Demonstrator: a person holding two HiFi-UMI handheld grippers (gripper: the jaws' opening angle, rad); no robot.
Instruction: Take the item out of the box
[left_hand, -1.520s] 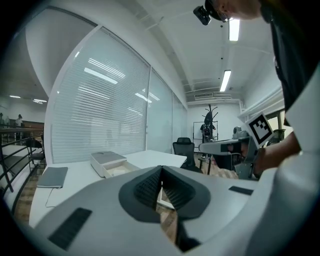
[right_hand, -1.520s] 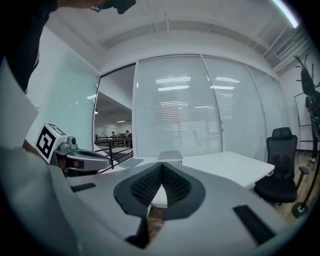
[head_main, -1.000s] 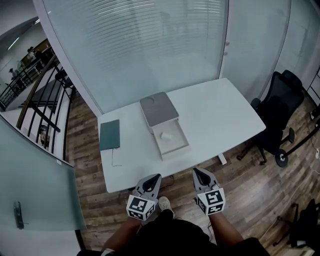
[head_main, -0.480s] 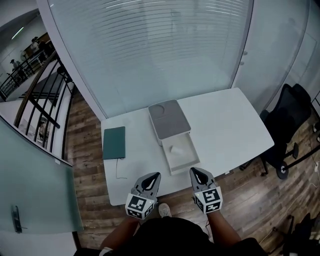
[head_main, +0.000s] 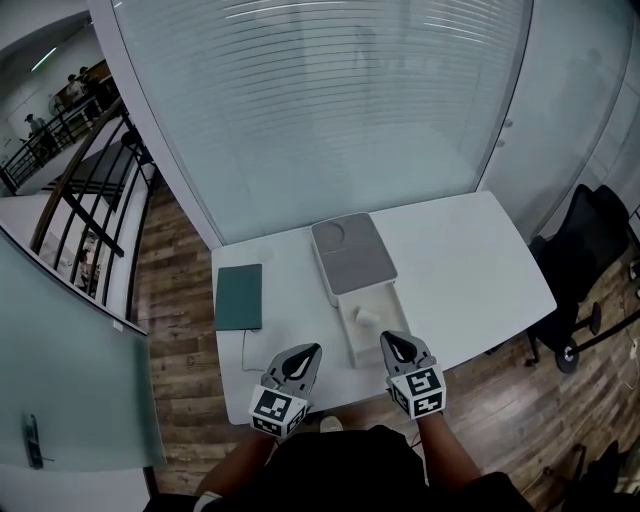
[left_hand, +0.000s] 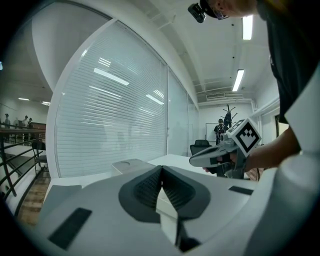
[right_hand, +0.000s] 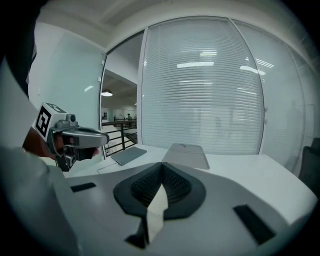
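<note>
Grey-bodied and clenched with nothing between its jaws, the left hand-held gripper (head_main: 313, 350) hangs on the near side of the box (head_main: 352, 252), off its near-left corner. The right hand-held gripper (head_main: 390, 342) is likewise closed and empty, just off the box's near-right corner. Each gripper view shows the ribbed pads pressed together and pointing a little downward across the white surface (head_main: 470, 270). This looks like a ready stance rather than a grasp: the two tools flank the box's open front, so either one could dip in. The jaws probably rest closed because no pick has begun, and one will have to part before it goes down. The box's drawer (head_main: 380, 335) stands pulled out toward the person from under the grey lid. That leaves the item (head_main: 364, 315), a small pale object, lying bare on the drawer floor close to the lidded part and between the two tools in the head view. It sits untouched, clear of both grippers. A dark green notebook (head_main: 240, 296) lies flat to the left of the box, well out of the working path. A black office chair (head_main: 590, 260) stands on the floor far to the box's right.
</note>
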